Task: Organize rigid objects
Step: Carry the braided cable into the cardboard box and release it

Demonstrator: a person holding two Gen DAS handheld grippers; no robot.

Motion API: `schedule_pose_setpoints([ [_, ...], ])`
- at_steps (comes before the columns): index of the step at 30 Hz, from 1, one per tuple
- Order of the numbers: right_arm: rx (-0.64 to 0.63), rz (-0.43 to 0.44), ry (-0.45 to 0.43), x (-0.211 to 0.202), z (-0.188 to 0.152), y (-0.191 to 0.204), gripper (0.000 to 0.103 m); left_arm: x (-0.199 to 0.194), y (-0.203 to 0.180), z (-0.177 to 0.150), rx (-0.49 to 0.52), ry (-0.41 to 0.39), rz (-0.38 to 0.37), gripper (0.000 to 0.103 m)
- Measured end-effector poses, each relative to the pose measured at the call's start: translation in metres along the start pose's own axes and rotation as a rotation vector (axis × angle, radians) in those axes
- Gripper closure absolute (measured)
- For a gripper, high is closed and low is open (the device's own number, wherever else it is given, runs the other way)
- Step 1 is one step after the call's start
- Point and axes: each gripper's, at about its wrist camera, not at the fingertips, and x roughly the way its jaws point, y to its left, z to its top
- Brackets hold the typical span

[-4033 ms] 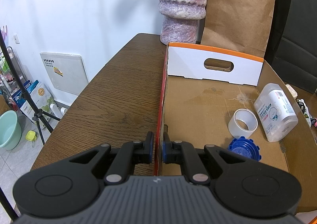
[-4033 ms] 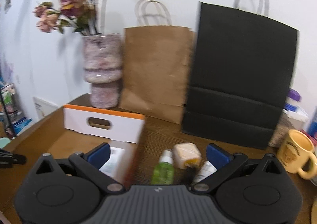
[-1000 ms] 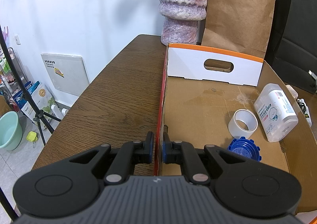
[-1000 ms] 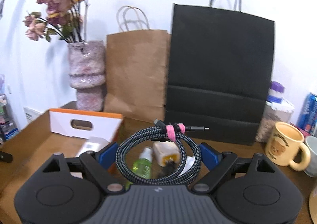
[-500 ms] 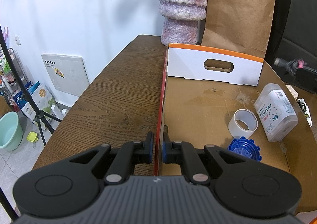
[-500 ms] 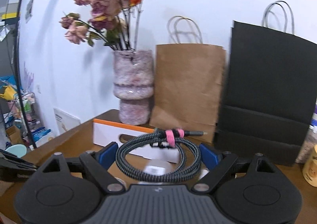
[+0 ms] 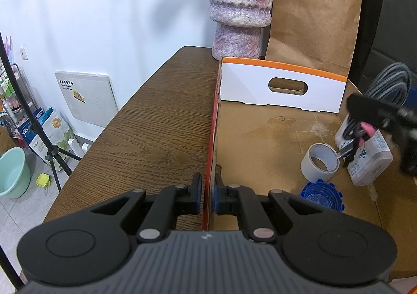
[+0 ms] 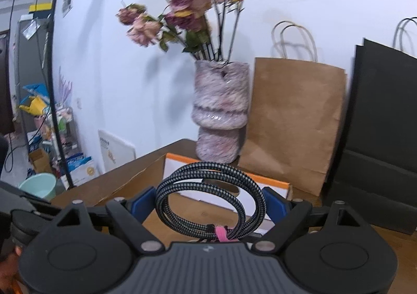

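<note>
My left gripper [image 7: 207, 193] is shut on the left wall [image 7: 210, 137] of the open cardboard box [image 7: 260, 132]. In the box lie a tape roll [image 7: 319, 162], a blue cap [image 7: 322, 193] and a white bottle [image 7: 370, 163]. My right gripper [image 8: 209, 201] is shut on a coiled braided cable [image 8: 206, 167] bound with a pink strap [image 8: 220, 232]. In the left wrist view the cable [image 7: 391, 83] and that gripper hang over the box's right side, above the bottle.
A pink-grey vase [image 8: 221, 111] with dried flowers, a brown paper bag [image 8: 294, 117] and a black bag [image 8: 385, 124] stand behind the box. Bare wooden table [image 7: 156, 124] lies left of it. A tripod [image 7: 39, 132] and a green basin [image 7: 11, 171] are on the floor.
My right gripper has swung left with the cable, from over the small items on the table to above the box; the coil's pink strap now hangs low. The left gripper has stayed put.
</note>
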Motion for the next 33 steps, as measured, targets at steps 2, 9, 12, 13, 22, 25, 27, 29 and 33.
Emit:
schedule_pose_setpoints([
  [2, -0.017, 0.007, 0.01, 0.003, -0.002, 0.005, 0.017, 0.0, 0.001, 0.0, 0.001, 0.0, 0.001, 0.093],
  [9, -0.038, 0.016, 0.013, 0.003, -0.005, 0.011, 0.017, 0.0, -0.001, 0.0, 0.002, -0.003, 0.002, 0.093],
  [12, -0.035, 0.035, 0.0, 0.001, -0.005, 0.012, 0.017, -0.001, -0.001, 0.0, 0.002, -0.003, 0.001, 0.093],
  [13, -0.039, 0.037, -0.002, 0.001, -0.005, 0.013, 0.017, -0.001, -0.001, 0.0, 0.002, -0.003, 0.002, 0.093],
  [22, -0.029, 0.049, -0.024, -0.002, -0.004, 0.011, 0.0, -0.001, -0.001, 0.0, 0.002, -0.003, 0.003, 0.093],
  [25, -0.031, 0.033, -0.039, -0.004, -0.003, 0.011, 0.0, 0.0, -0.001, 0.0, 0.002, -0.004, 0.004, 0.093],
  [27, -0.027, 0.031, -0.039, -0.004, -0.003, 0.009, 0.0, 0.0, -0.002, -0.001, 0.002, -0.004, 0.005, 0.093],
  [29, -0.025, 0.026, -0.037, -0.004, -0.003, 0.008, 0.0, 0.0, -0.001, -0.001, 0.004, -0.005, 0.006, 0.093],
  [33, -0.023, 0.018, -0.029, -0.003, -0.003, 0.008, 0.0, 0.0, -0.003, -0.001, 0.002, -0.006, 0.007, 0.093],
])
